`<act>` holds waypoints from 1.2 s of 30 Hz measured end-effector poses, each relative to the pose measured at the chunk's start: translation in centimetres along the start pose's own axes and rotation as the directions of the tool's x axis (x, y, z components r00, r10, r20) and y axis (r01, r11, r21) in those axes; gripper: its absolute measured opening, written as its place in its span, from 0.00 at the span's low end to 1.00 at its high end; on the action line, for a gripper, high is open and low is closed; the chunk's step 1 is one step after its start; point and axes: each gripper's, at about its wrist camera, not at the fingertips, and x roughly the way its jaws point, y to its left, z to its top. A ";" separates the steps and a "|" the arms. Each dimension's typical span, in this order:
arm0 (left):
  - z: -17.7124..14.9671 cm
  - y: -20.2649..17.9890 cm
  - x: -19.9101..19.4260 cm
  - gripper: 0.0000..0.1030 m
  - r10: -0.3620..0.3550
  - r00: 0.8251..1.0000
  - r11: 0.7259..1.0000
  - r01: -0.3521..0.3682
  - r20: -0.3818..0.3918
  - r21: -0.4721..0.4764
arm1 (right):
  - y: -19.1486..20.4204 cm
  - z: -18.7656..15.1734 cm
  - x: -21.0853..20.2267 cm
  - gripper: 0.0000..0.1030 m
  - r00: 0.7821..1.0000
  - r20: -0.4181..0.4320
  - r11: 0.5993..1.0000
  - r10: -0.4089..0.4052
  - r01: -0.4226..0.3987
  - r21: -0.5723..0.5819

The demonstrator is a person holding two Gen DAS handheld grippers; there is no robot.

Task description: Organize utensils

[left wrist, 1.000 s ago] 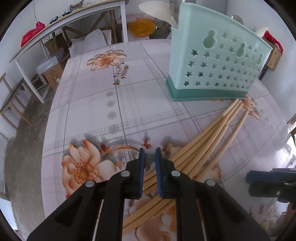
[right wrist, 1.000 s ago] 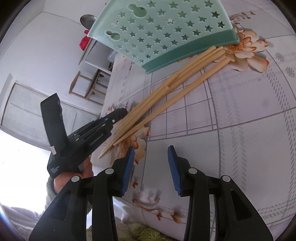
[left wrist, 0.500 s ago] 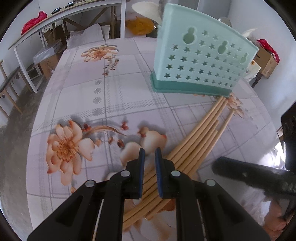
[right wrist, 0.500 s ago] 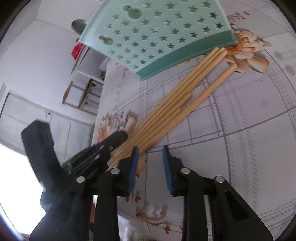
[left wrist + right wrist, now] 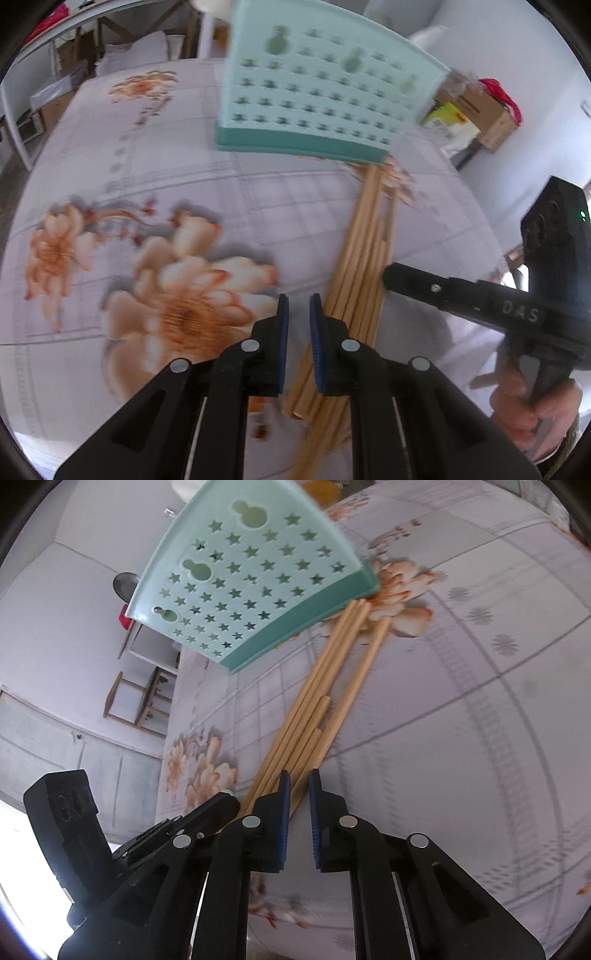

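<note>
Several long wooden chopsticks [image 5: 364, 254] lie in a bundle on the flowered tablecloth, one end near the mint-green star-holed utensil holder [image 5: 314, 99]. My left gripper [image 5: 297, 317] hovers just left of the bundle's near end, its jaws almost shut with a narrow gap and nothing between them. In the right wrist view the chopsticks [image 5: 317, 709] run from the holder [image 5: 251, 590] down to my right gripper [image 5: 297, 794], which sits over their near ends with jaws narrowed around one stick. The right gripper also shows in the left wrist view [image 5: 391, 275], touching the bundle.
The table [image 5: 166, 166] is covered with a flowered, checked cloth. Cardboard boxes [image 5: 476, 118] stand beyond its far right corner, a white bench [image 5: 22, 110] at far left. A wooden chair [image 5: 136, 705] stands by the wall in the right wrist view.
The right gripper moved in onto the near ends of the chopsticks and its jaws narrowed. The left gripper shifted left and swung, so the bundle now lies to its right.
</note>
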 end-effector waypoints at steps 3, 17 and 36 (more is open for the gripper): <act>-0.2 -1.6 0.4 0.08 -0.013 1.000 1.000 0.013 0.001 0.029 | -0.1 0.4 -0.6 0.09 1.000 -0.008 0.999 -0.021 0.021 -0.029; -3.0 -2.3 -0.7 0.07 -0.069 0.997 0.997 0.068 -0.020 -0.038 | 1.8 -1.2 0.2 0.04 0.993 -0.113 0.987 -0.034 0.016 -0.161; -0.5 -0.7 0.1 0.10 -0.040 0.999 0.982 0.045 0.027 -0.182 | 4.2 3.1 3.5 0.03 0.990 -0.116 0.961 -0.084 0.049 -0.271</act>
